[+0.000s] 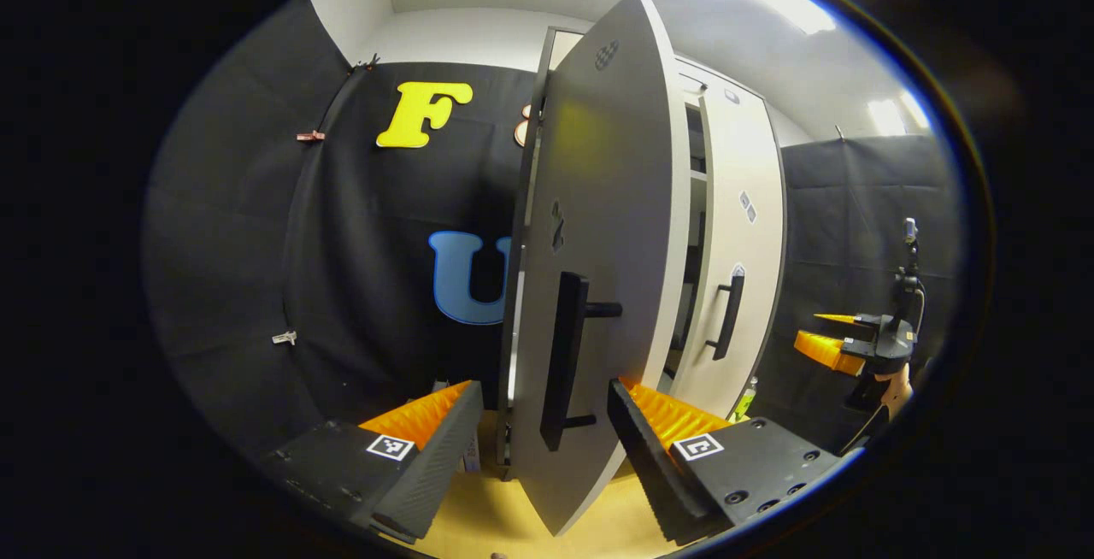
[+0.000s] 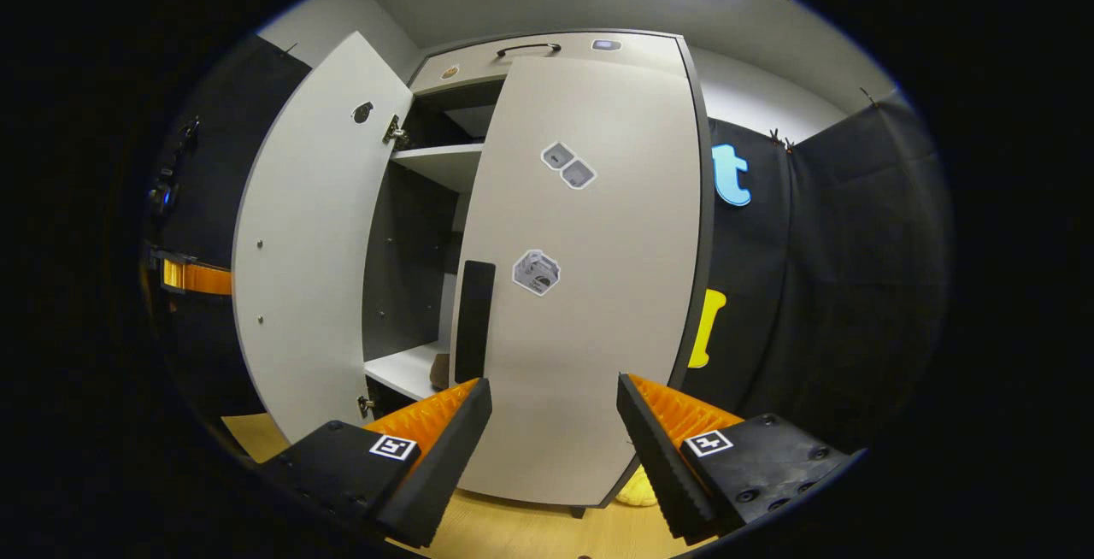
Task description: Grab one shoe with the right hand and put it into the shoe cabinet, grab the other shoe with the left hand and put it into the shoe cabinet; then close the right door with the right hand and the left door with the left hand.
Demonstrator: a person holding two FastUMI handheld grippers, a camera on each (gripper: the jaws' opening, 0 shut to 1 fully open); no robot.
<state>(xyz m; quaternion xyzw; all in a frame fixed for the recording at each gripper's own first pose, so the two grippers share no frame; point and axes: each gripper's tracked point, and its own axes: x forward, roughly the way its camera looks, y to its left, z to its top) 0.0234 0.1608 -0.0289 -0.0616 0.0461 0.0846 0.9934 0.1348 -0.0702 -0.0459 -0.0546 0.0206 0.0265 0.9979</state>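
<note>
**Right door nearly shut; left door open and awaiting closure**

The shoe cabinet point(image 2: 547, 50) is the reference. In the right gripper view, its right door point(image 2: 590, 285) lies almost flush across the cabinet front, with a narrow gap at its handle point(image 2: 474, 320). The left door point(image 2: 316, 243) stands swung out, well clear of the cabinet's opening, exposing the shelves point(image 2: 440, 161). A dark shape, possibly a shoe point(image 2: 439, 369), sits on the lower shelf just behind the right door's edge; the second shoe cannot be made out.

The right gripper point(image 2: 554, 422) faces the right door's lower panel, jaws spread, holding nothing. In the left gripper view, the left gripper point(image 1: 544, 426) sits at the left door's free edge, fingers apart on either side of the door handle point(image 1: 566, 361), not clamped on it.

Assessment: shoe placement appears complete, though only one item is confirmed. The right door seems essentially closed. Remaining work is to push the left door home.
</note>
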